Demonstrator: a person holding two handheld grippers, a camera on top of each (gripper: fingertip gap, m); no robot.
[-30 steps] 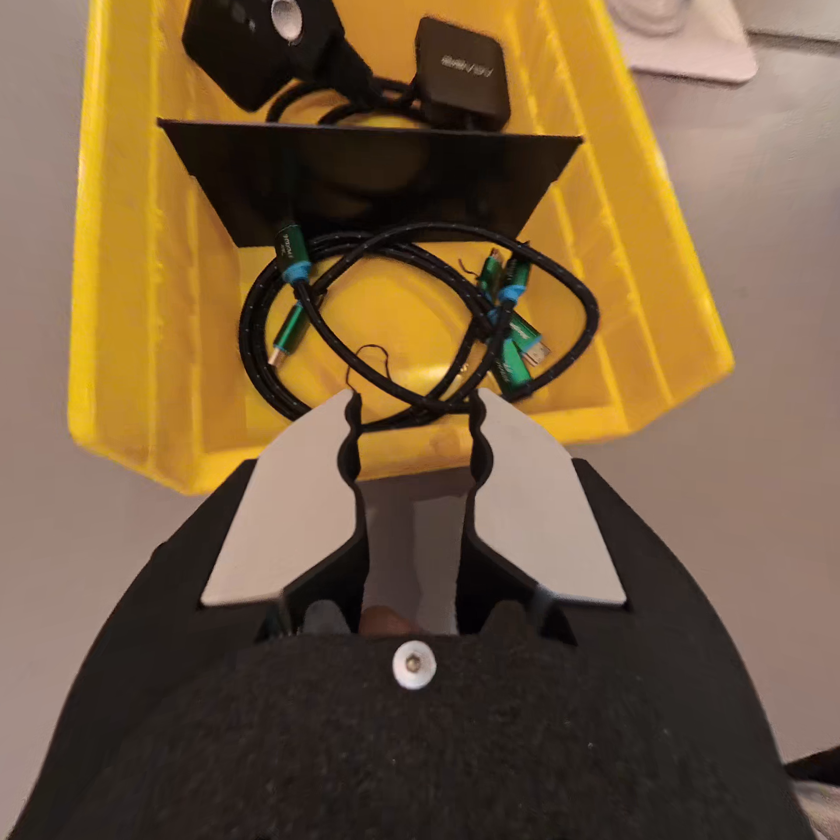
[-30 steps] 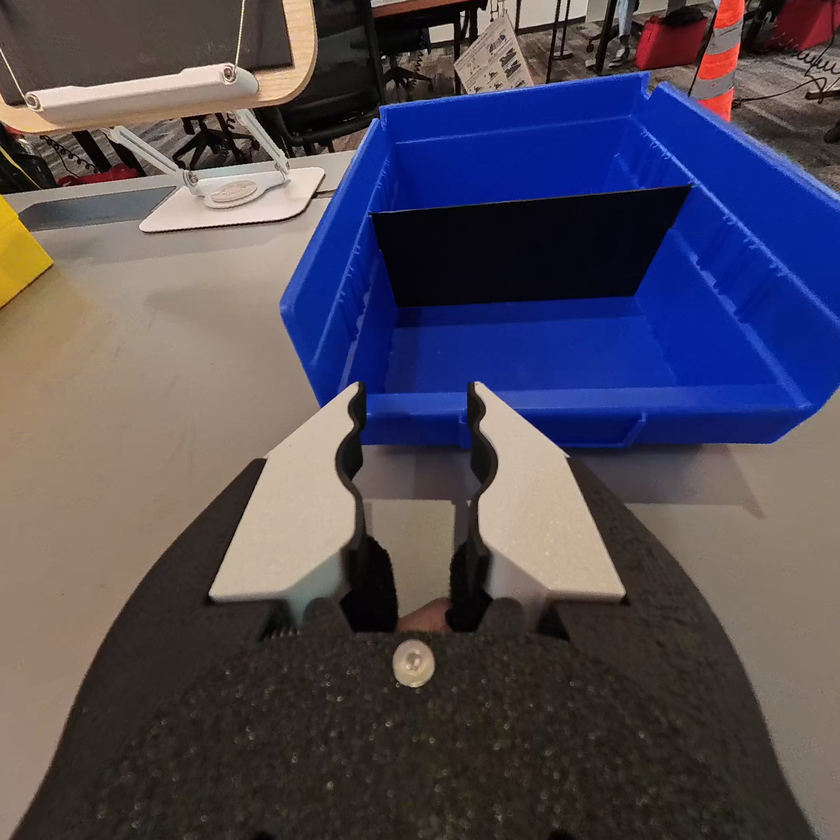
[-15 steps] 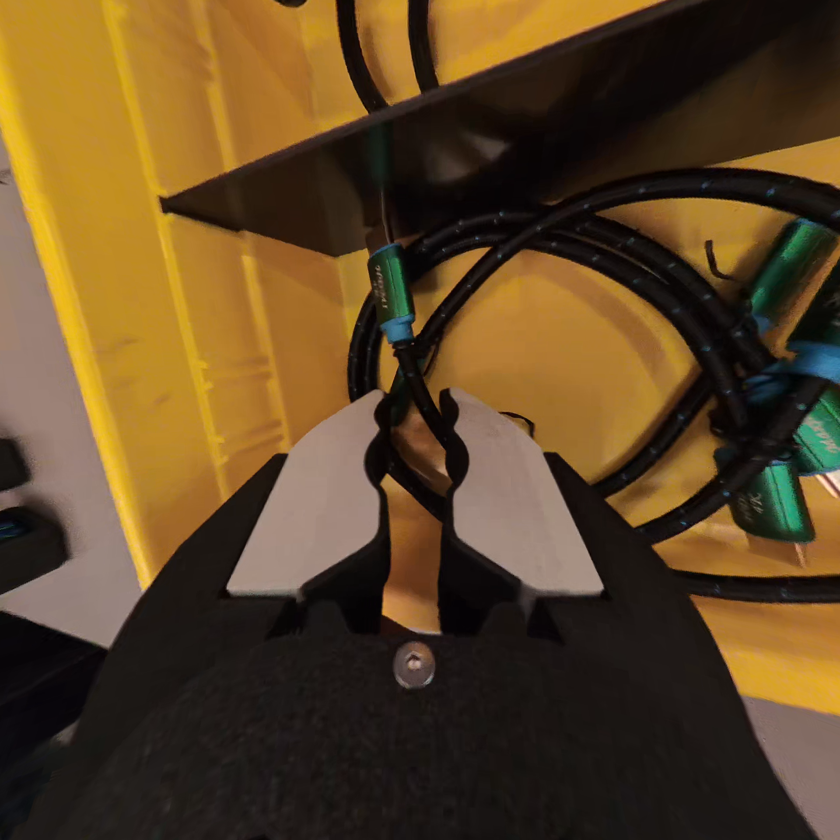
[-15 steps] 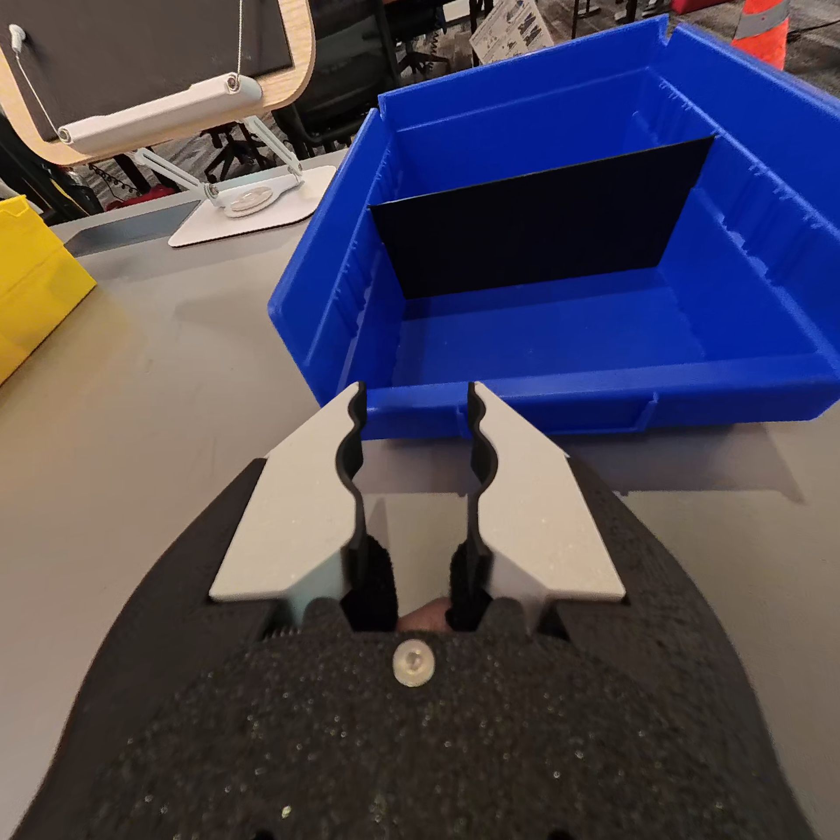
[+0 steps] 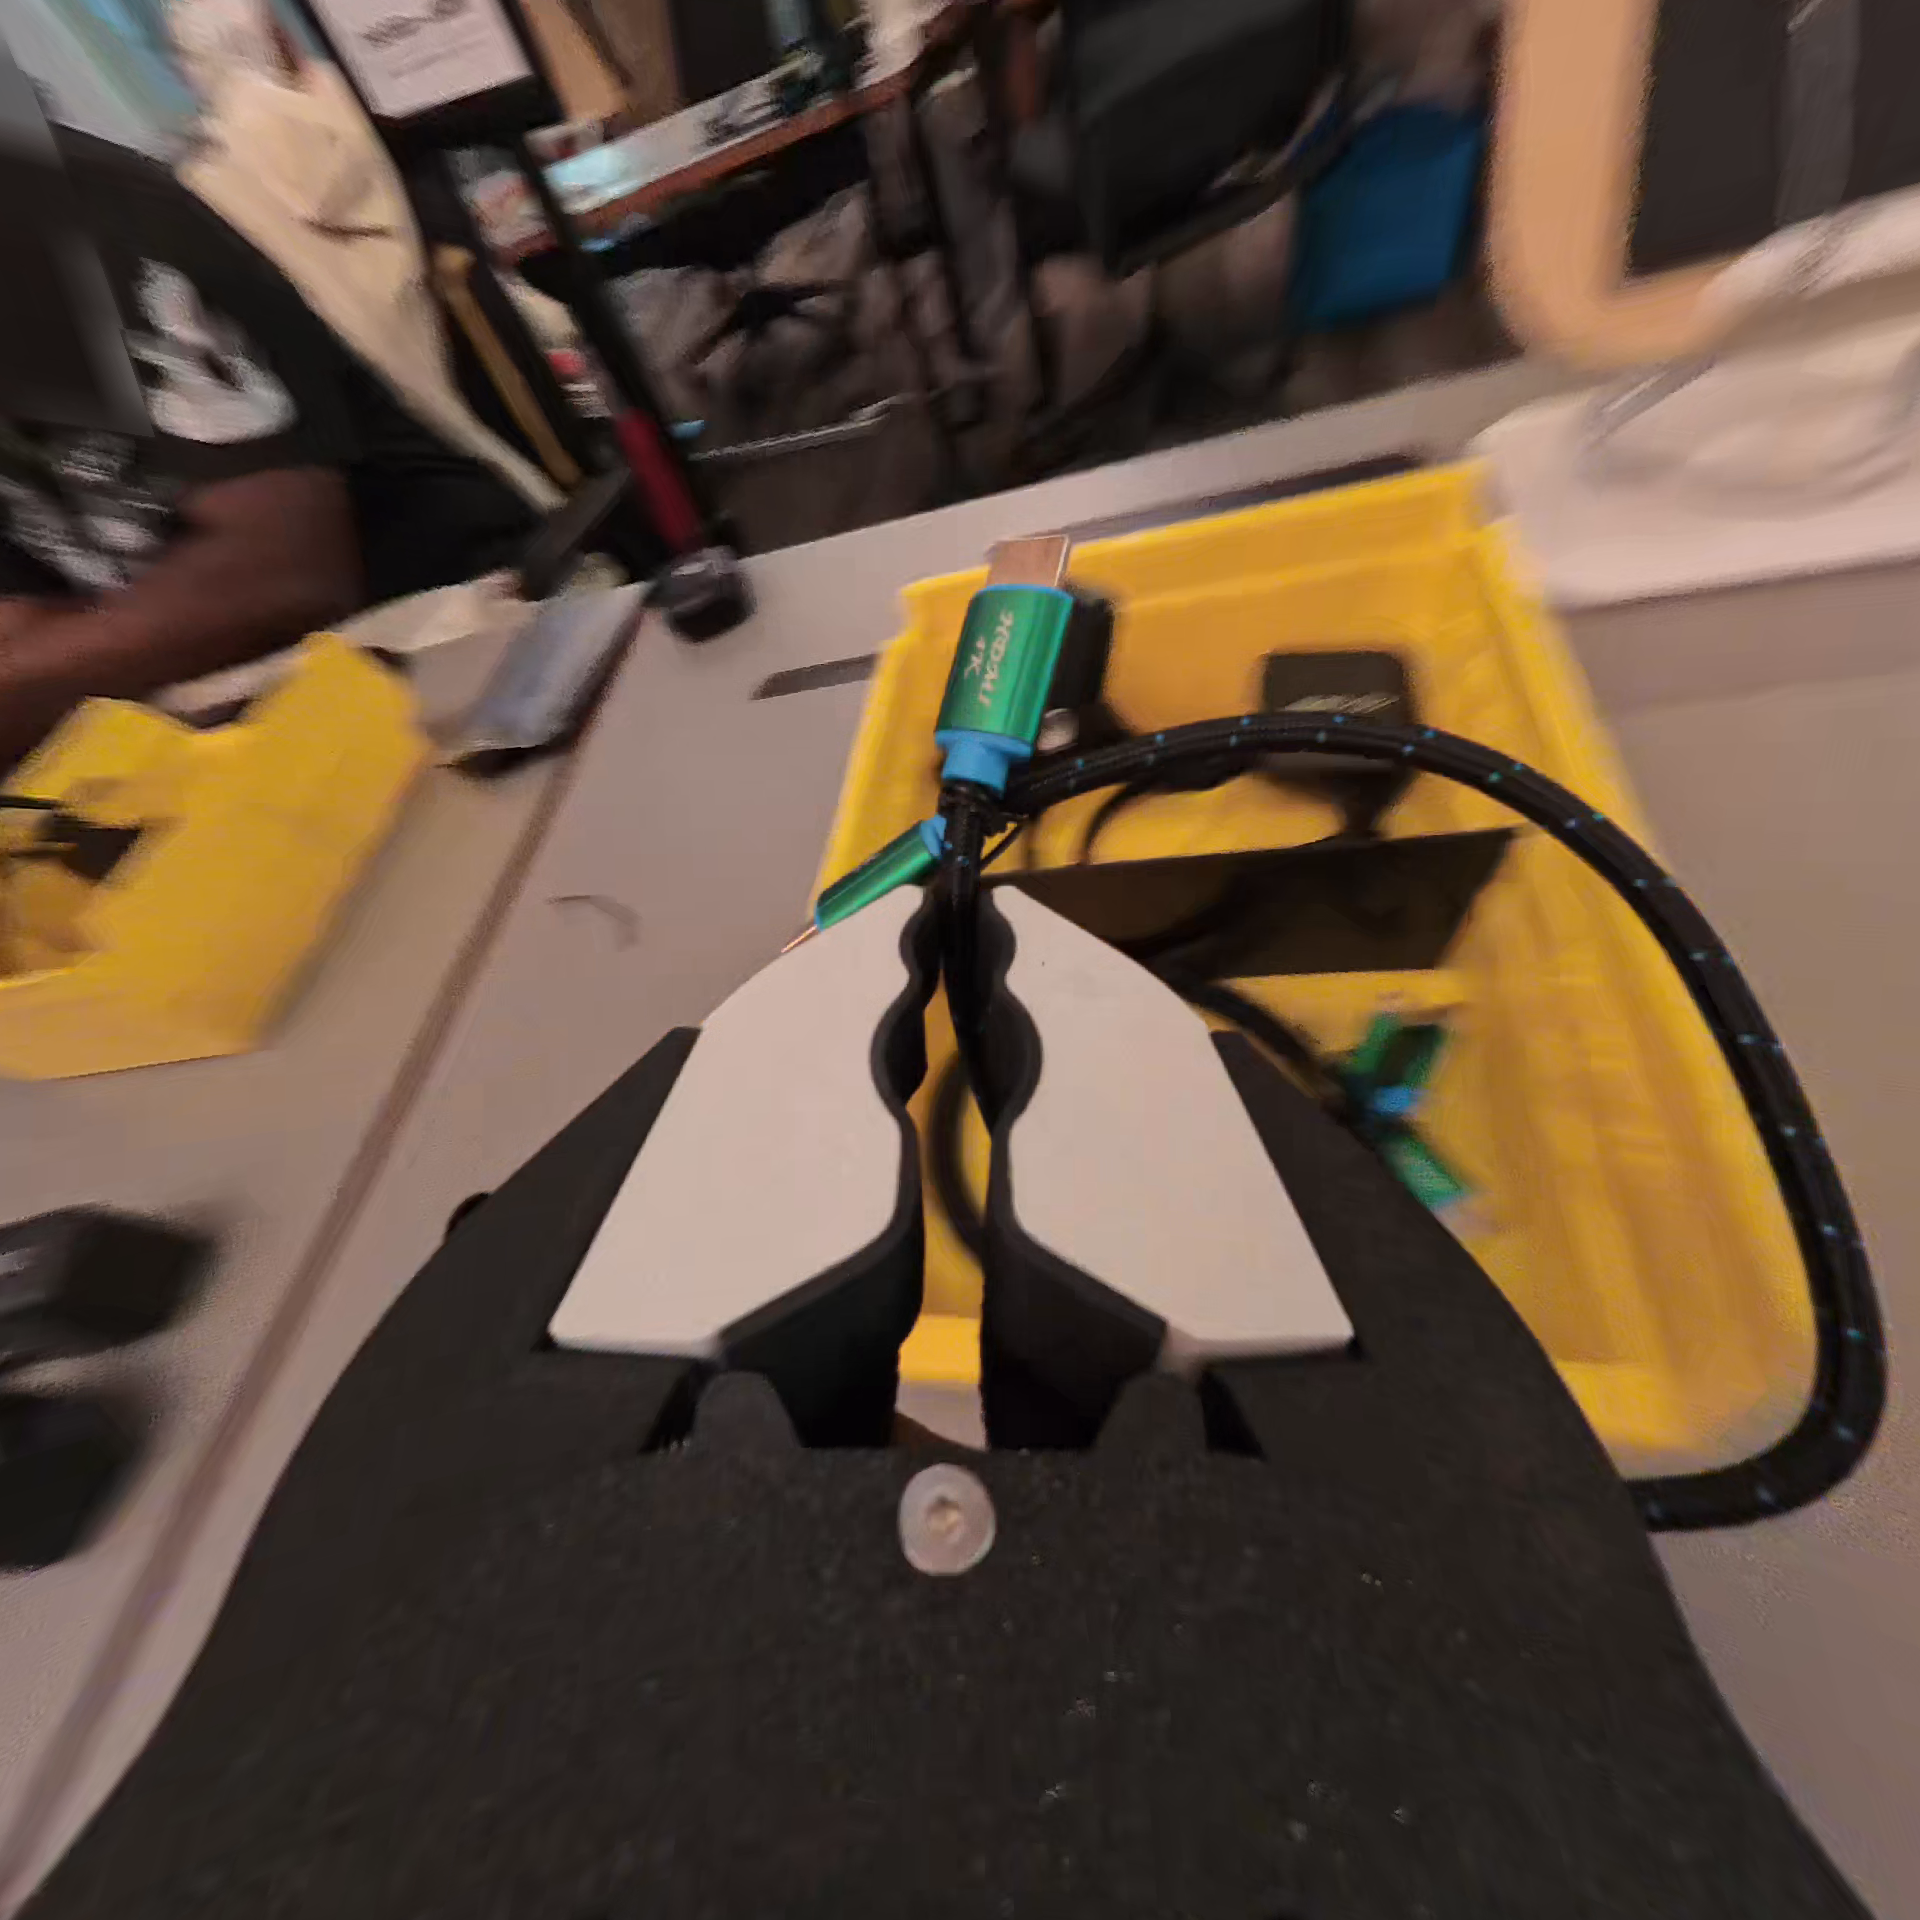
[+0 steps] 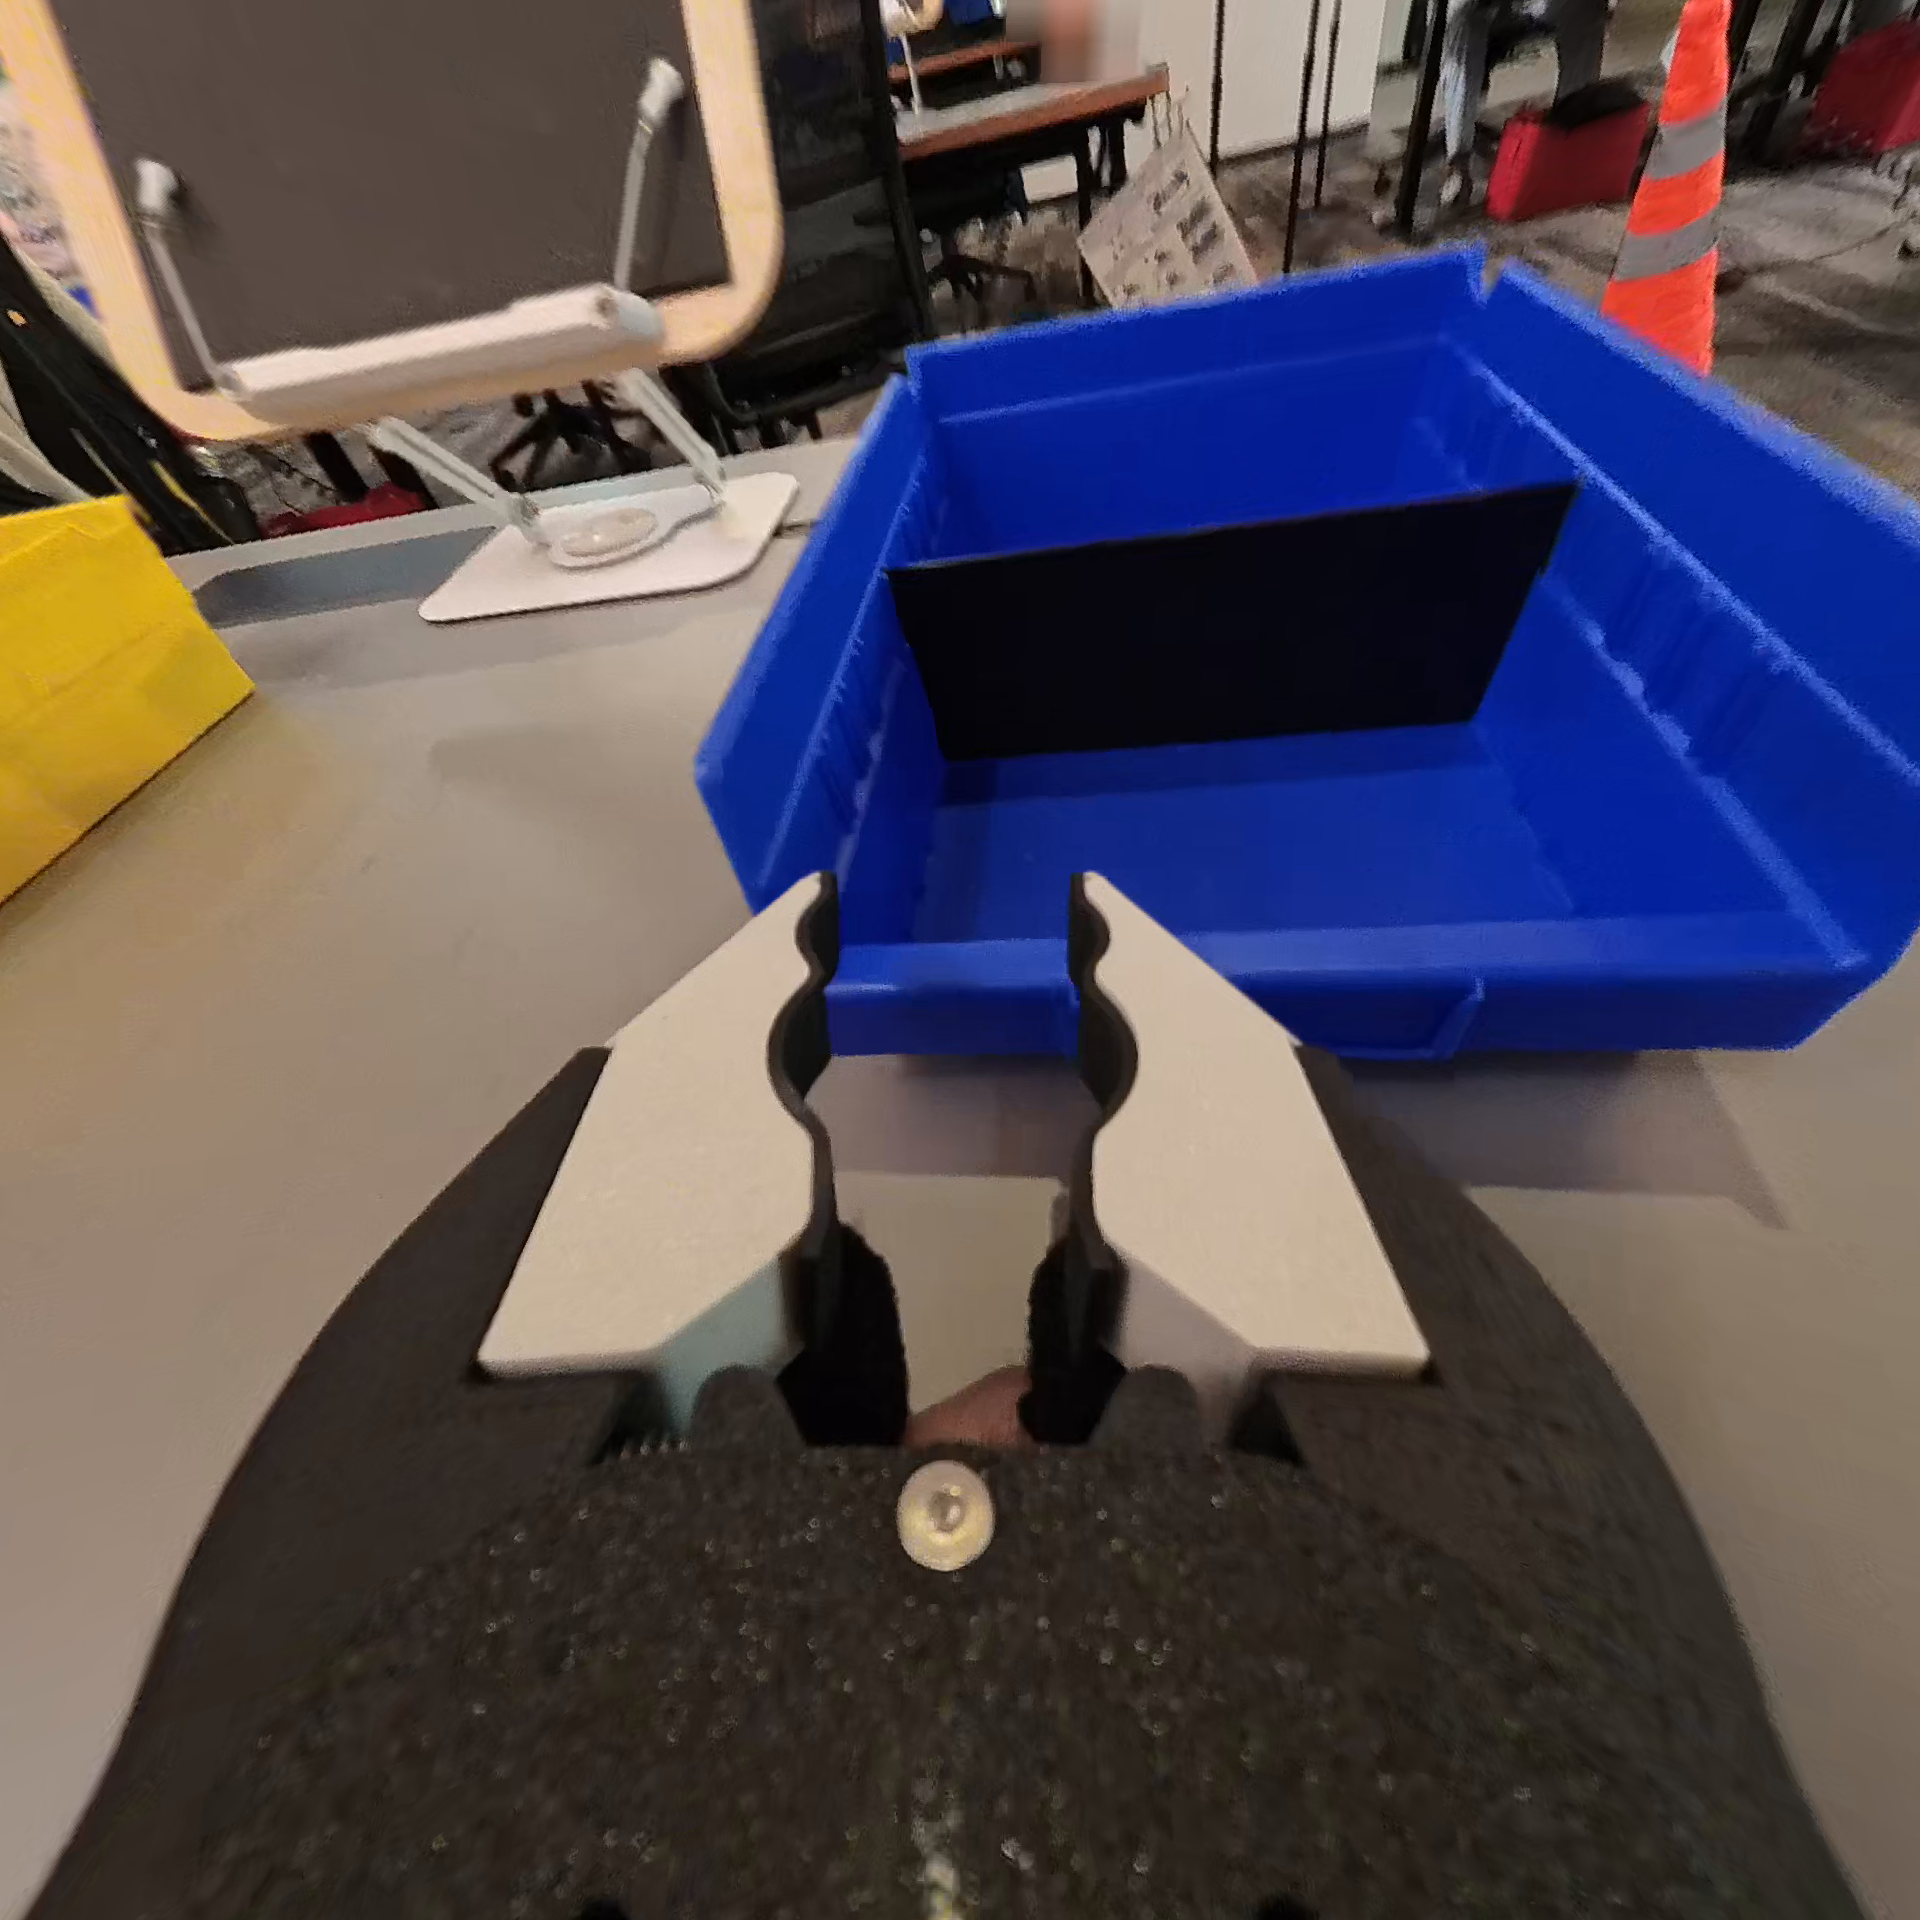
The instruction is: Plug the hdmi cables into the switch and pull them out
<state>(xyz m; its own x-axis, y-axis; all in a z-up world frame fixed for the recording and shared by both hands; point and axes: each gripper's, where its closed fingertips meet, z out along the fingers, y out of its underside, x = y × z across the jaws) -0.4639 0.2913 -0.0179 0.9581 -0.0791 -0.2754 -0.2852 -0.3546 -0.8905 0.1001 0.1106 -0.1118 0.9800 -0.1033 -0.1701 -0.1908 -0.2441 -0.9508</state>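
between the left tongs (image 5: 956, 935), pressed together, ran a black braided hdmi cable (image 5: 1621, 862), its green plug (image 5: 1003, 665) rising at 12 o'clock. beyond lay the yellow bin (image 5: 1558, 1039), with the switch (image 5: 1335, 681) behind its black divider (image 5: 1299, 894). the right tongs (image 6: 951, 914) were spread over the grey worktop (image 6: 364, 935), a blue bin (image 6: 1351, 821) at 1 o'clock.

I'm working in what looks like an open workshop or lab: a grey worktable (image 6: 436, 935) carrying a blue parts bin (image 6: 1351, 966) and yellow bins (image 5: 1558, 1039), more desks (image 6: 1029, 114) and an orange traffic cone (image 6: 1673, 197) on the floor behind.
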